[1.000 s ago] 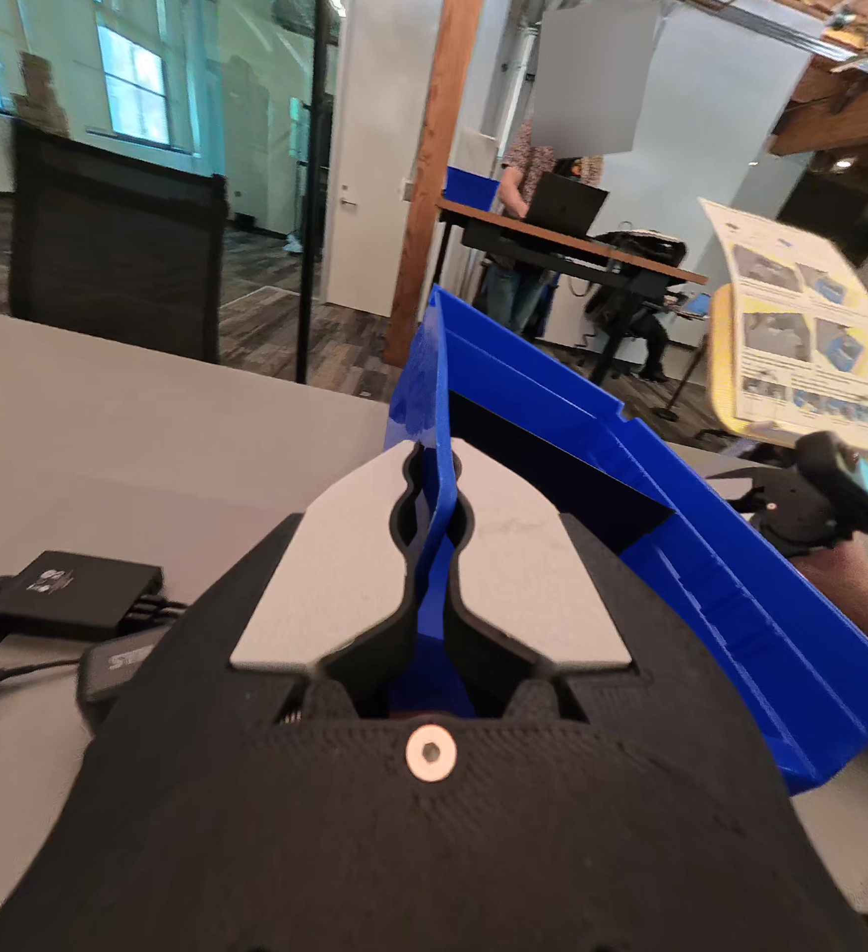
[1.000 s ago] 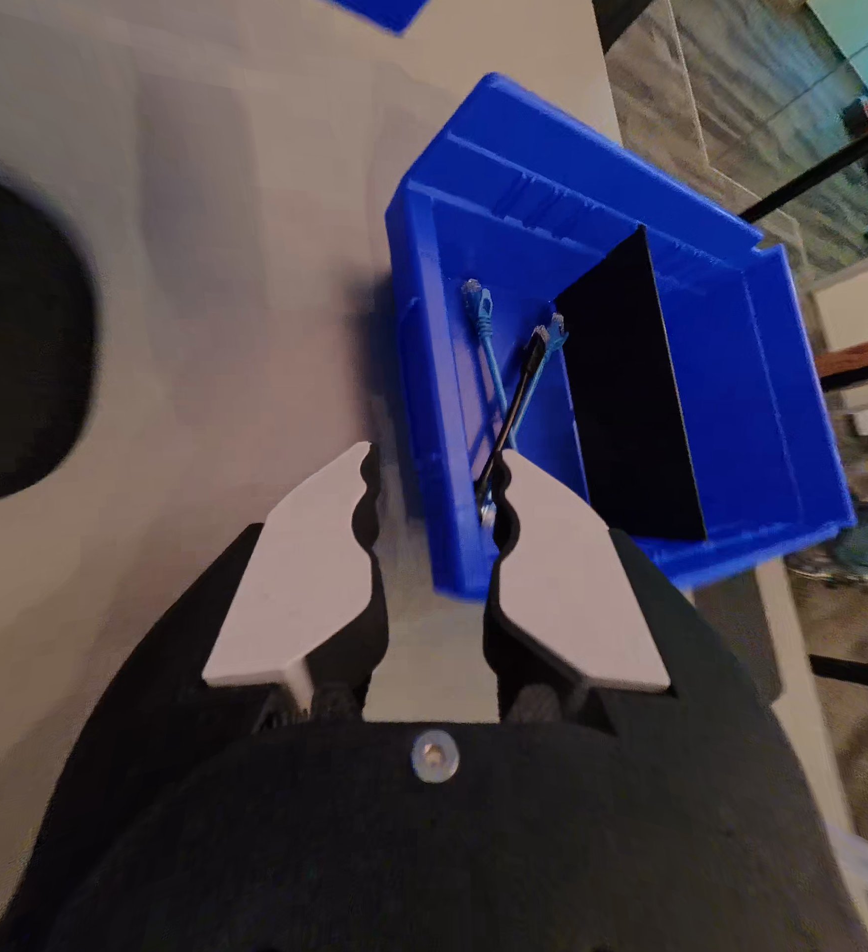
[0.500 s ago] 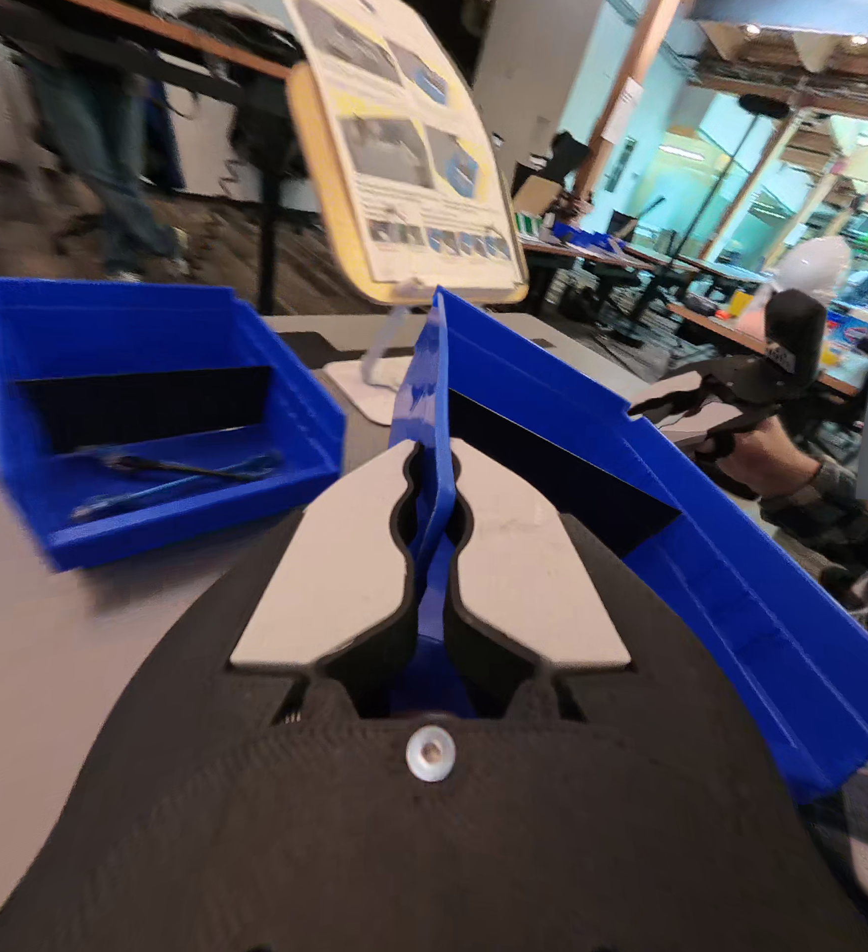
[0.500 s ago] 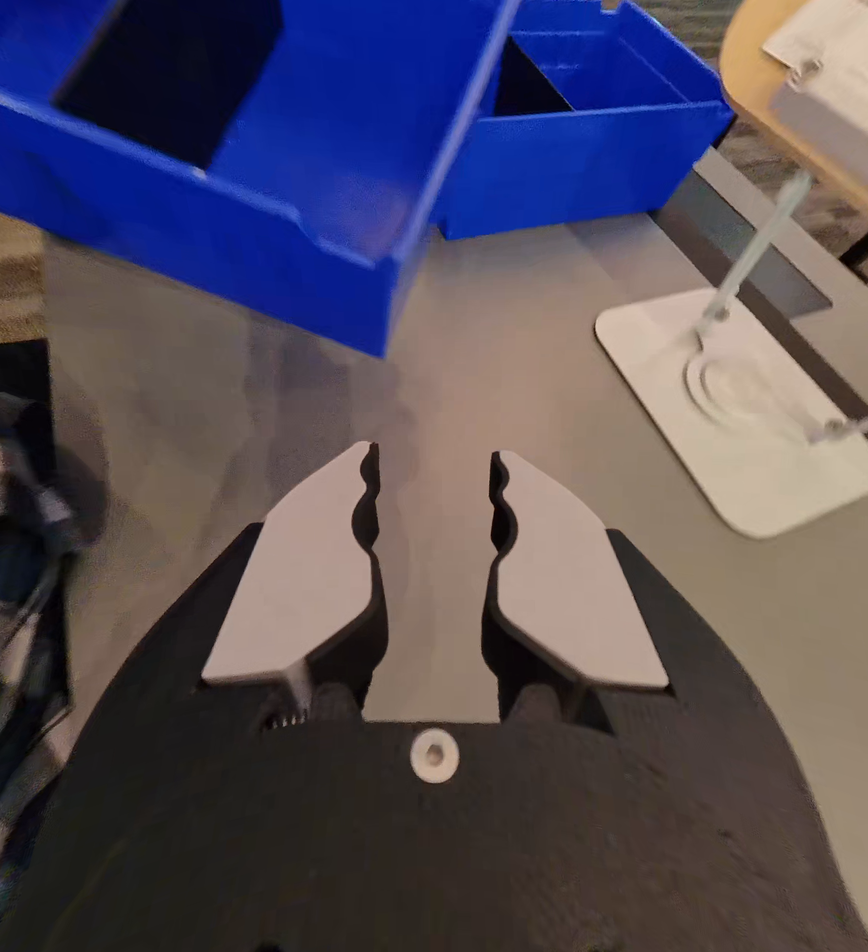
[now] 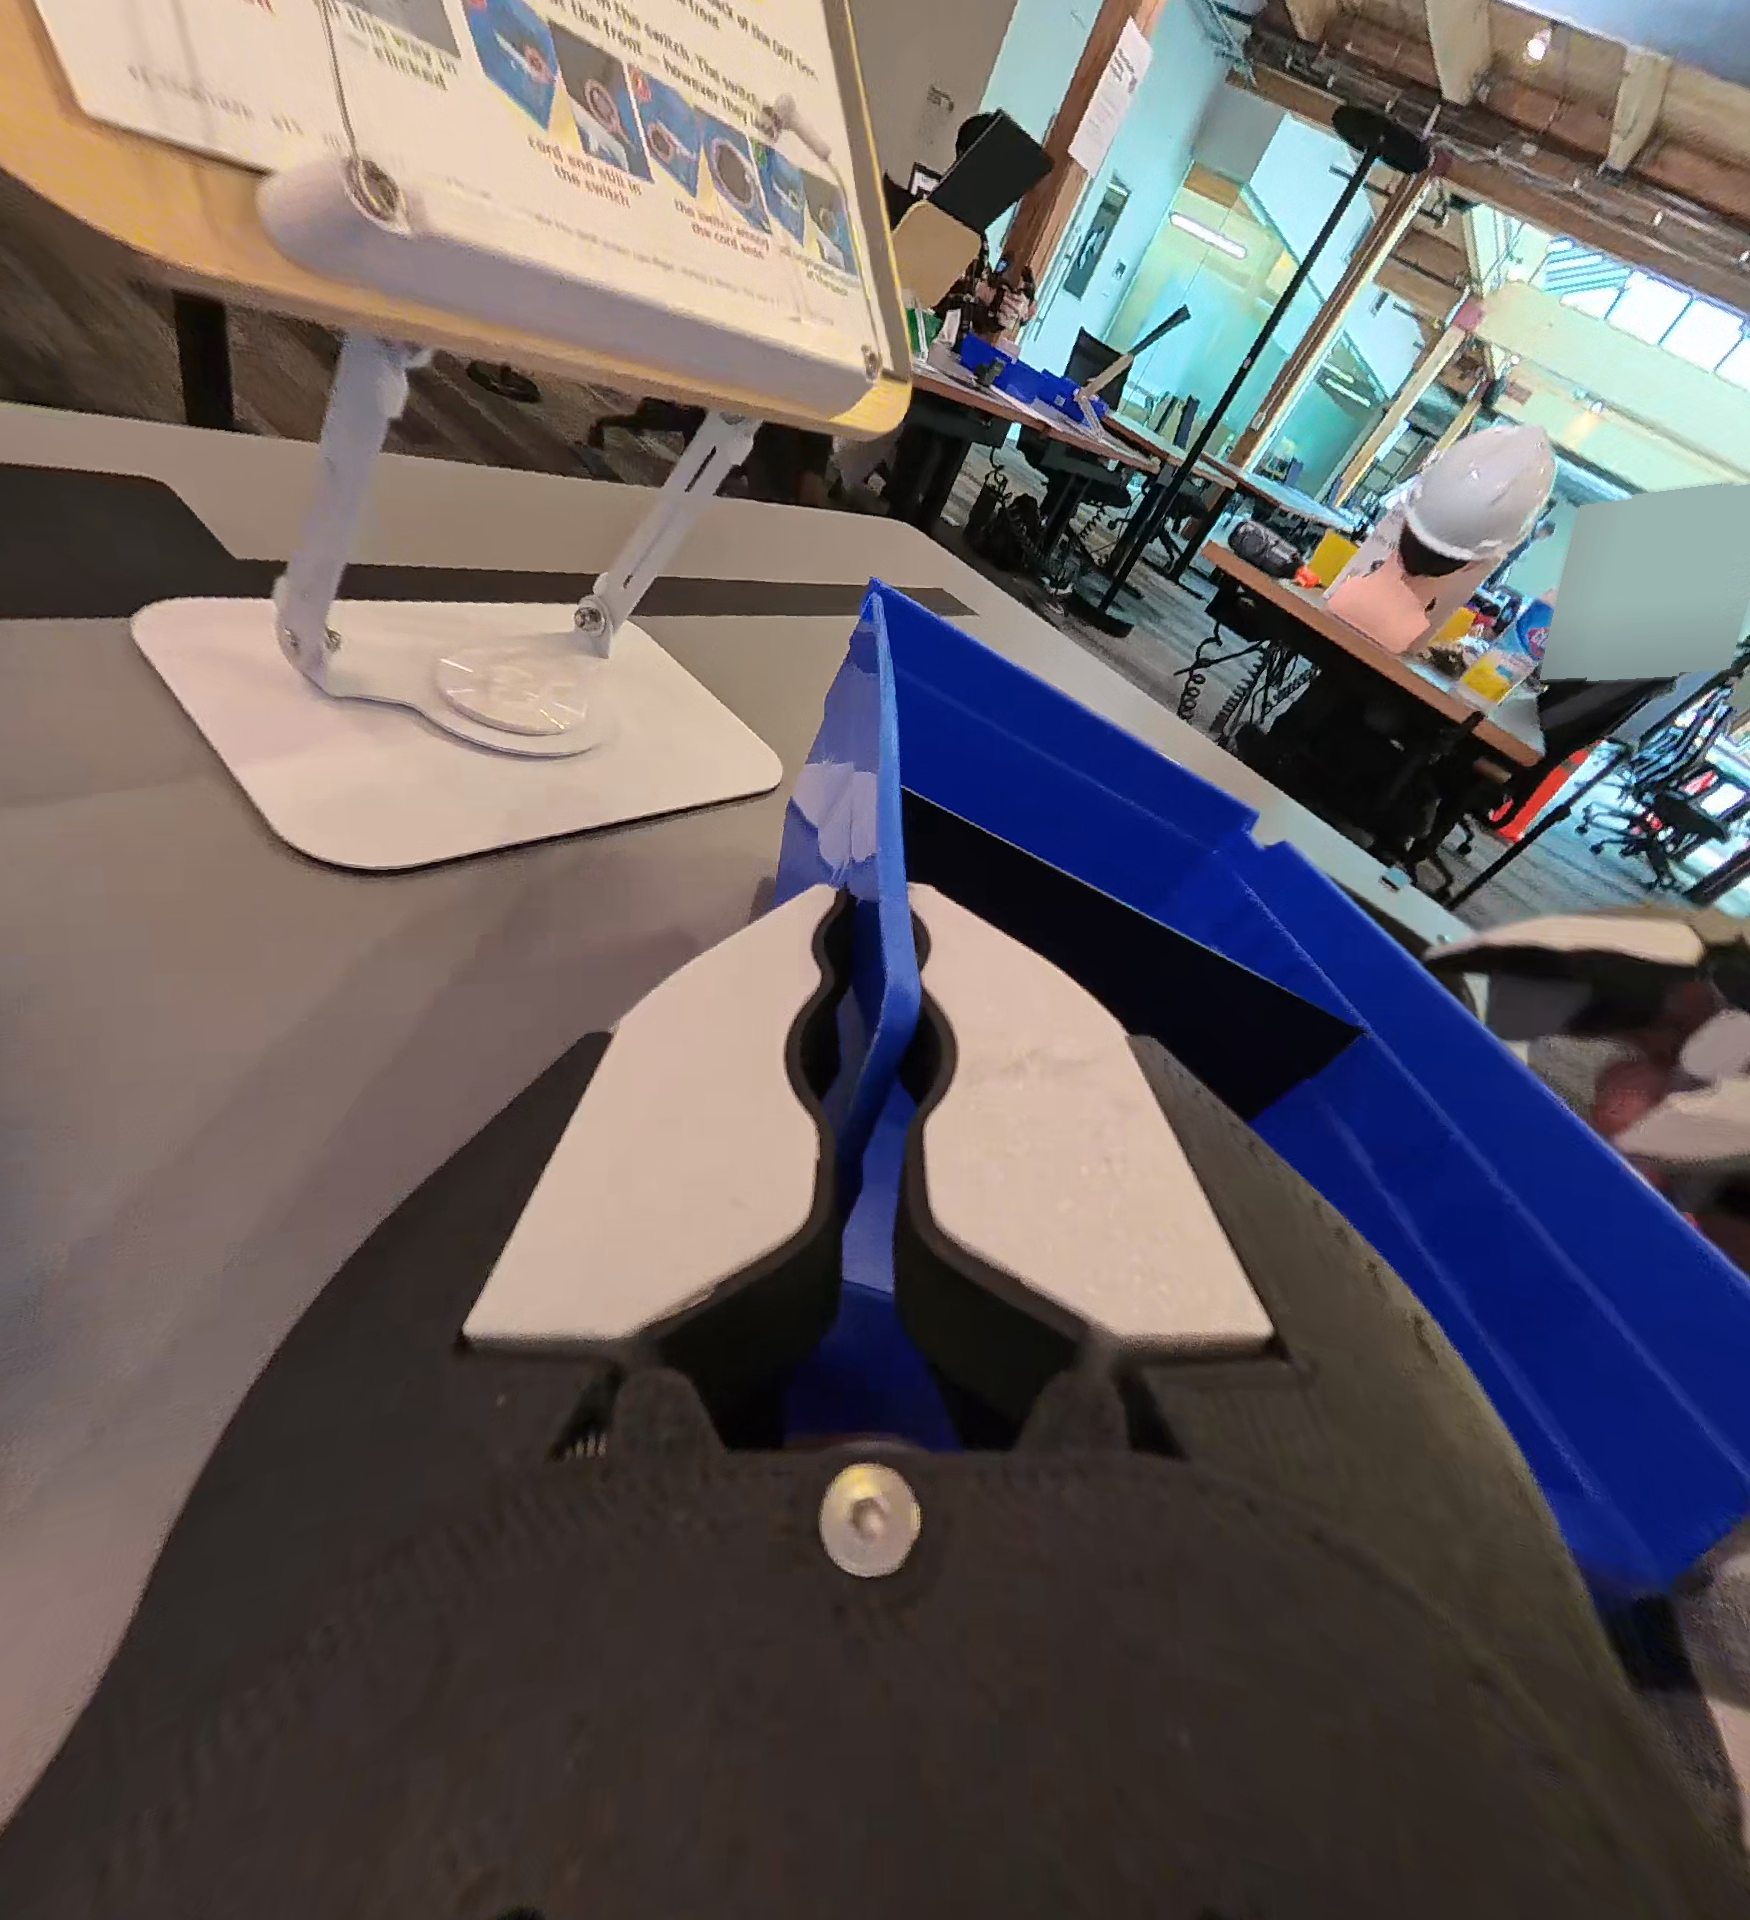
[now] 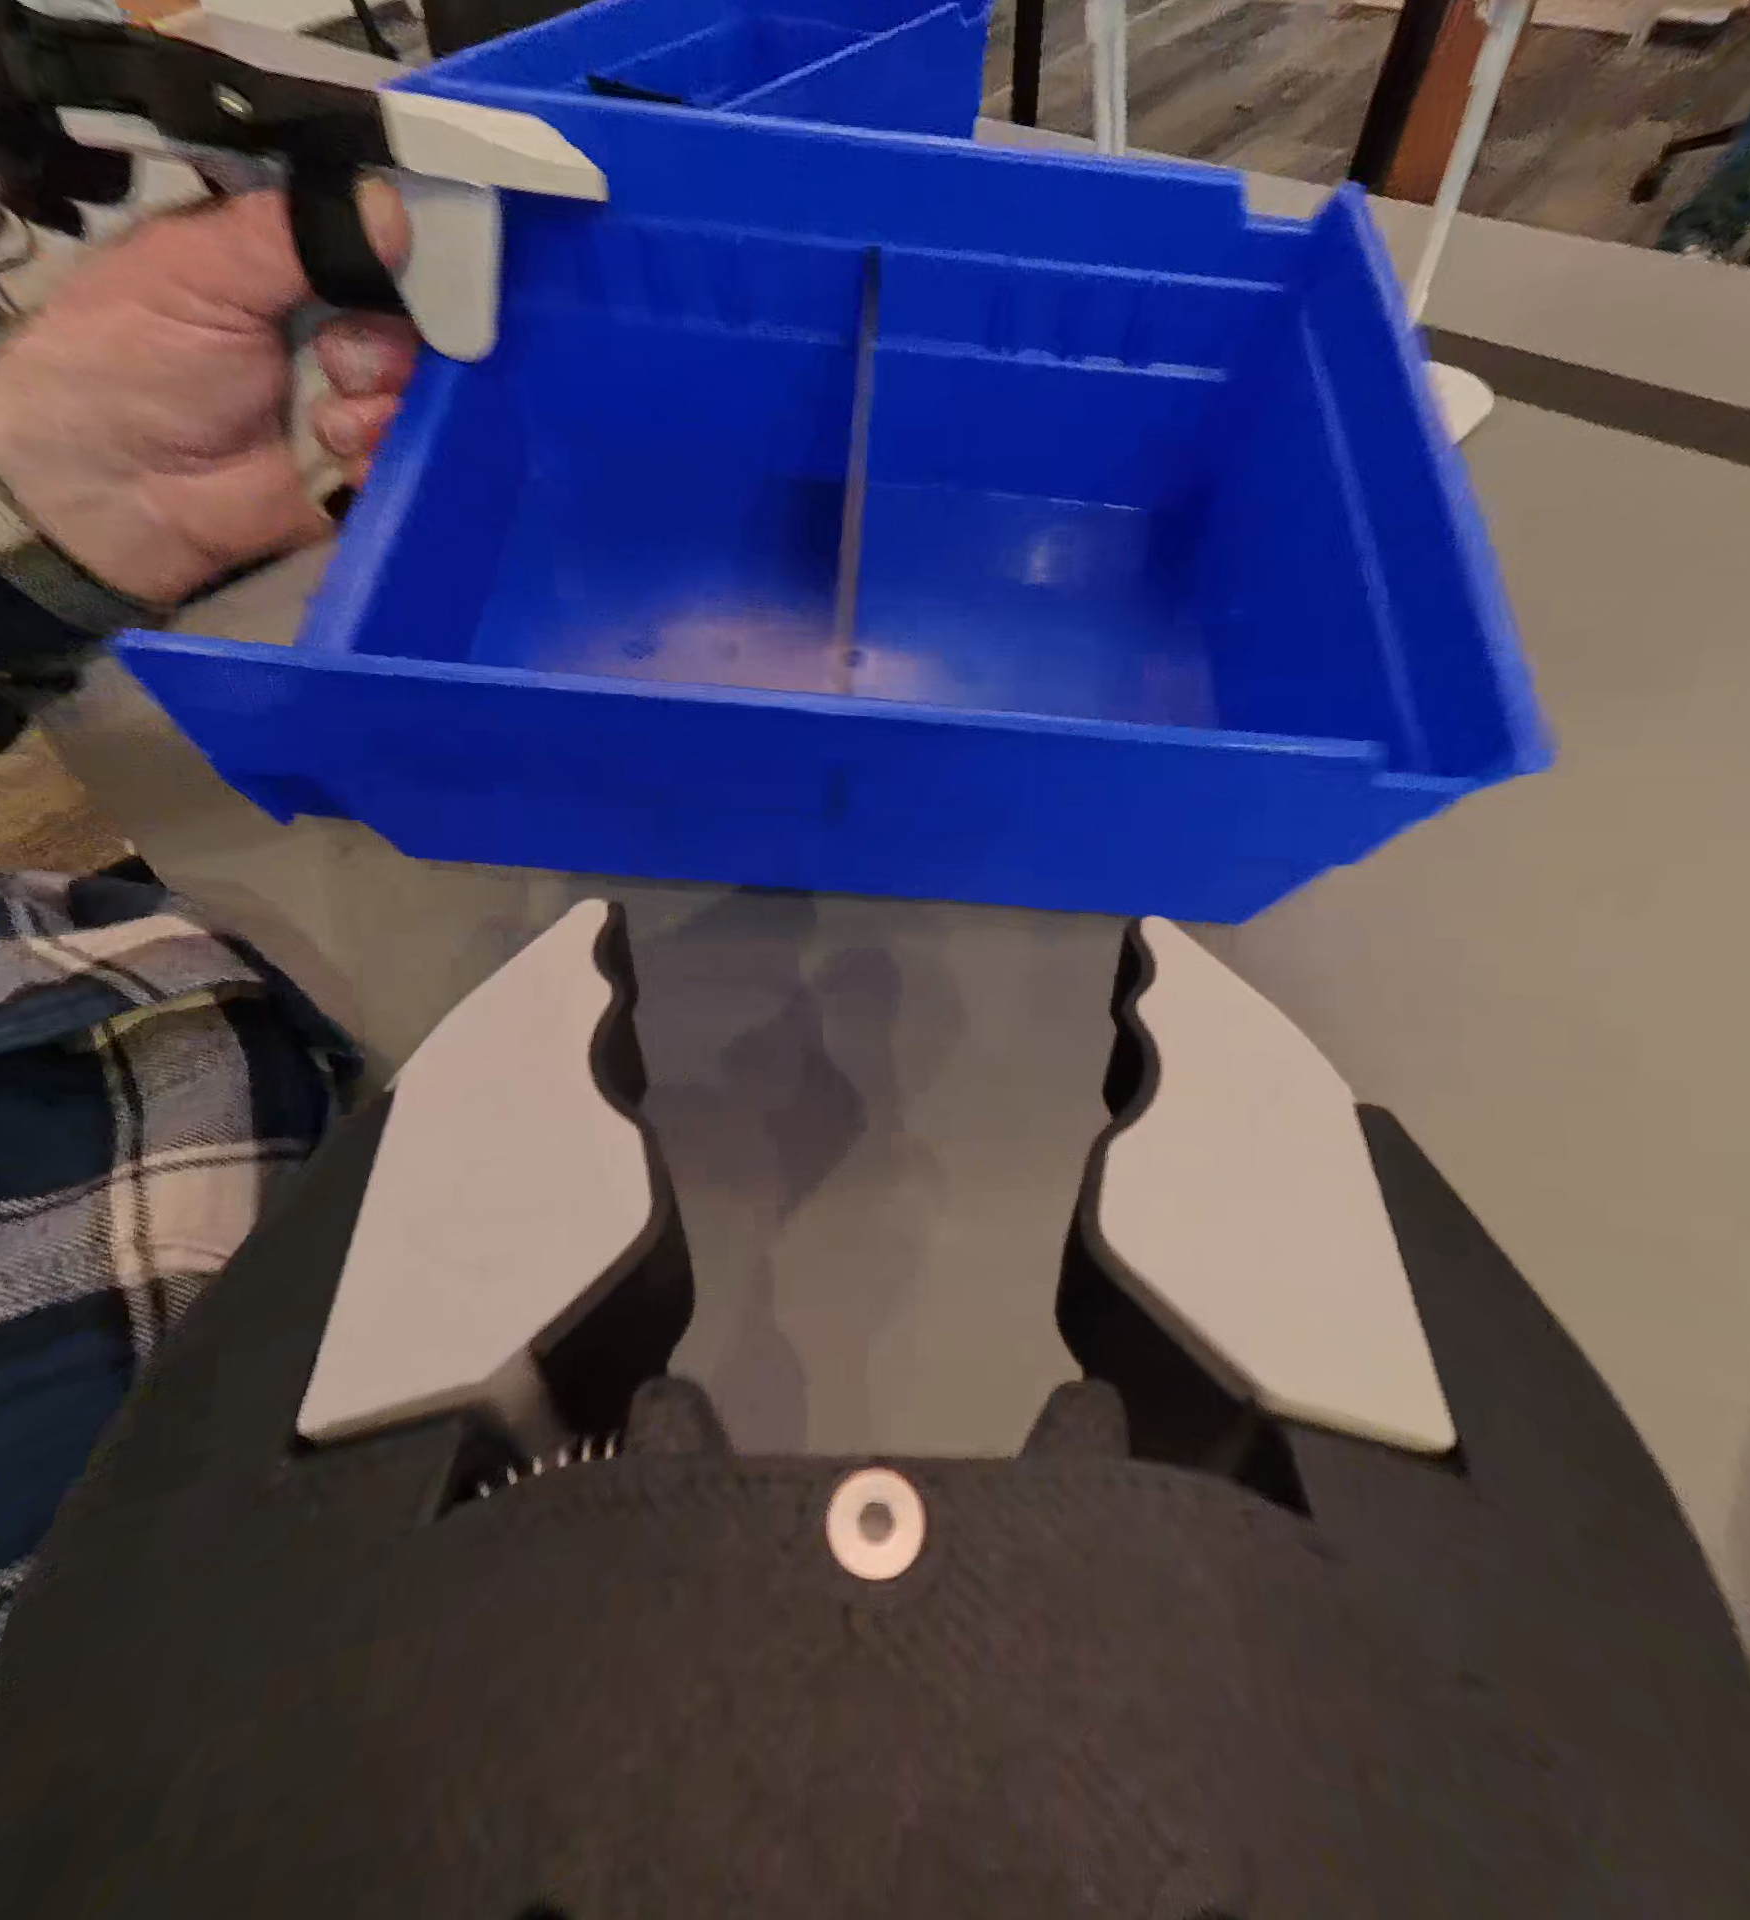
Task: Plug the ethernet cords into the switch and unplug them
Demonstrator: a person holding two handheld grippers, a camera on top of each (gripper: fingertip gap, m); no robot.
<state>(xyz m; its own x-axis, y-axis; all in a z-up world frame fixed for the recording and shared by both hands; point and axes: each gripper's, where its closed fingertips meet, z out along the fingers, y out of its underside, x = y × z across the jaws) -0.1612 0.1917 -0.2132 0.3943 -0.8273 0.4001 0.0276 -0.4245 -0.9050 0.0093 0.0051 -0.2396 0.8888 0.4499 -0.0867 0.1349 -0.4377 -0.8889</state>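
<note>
- The right gripper (image 6: 871,997) now has its jaws spread wide with only bare table (image 6: 1577,1039) between them; half a second ago they stood about half as far apart.
- A second ago that gripper hung over a bin with cords in it; now it faces the near wall of an empty blue bin (image 6: 850,810) with a dark divider.
- The left gripper (image 5: 876,997) has swung round with the blue bin (image 5: 1473,1143) wall clamped in it: the black chair and the small black box have left its view, and then the second bin too.
- The white stand (image 5: 455,748) with its instruction board (image 5: 497,156) now fills the upper left, much closer than before.
</note>
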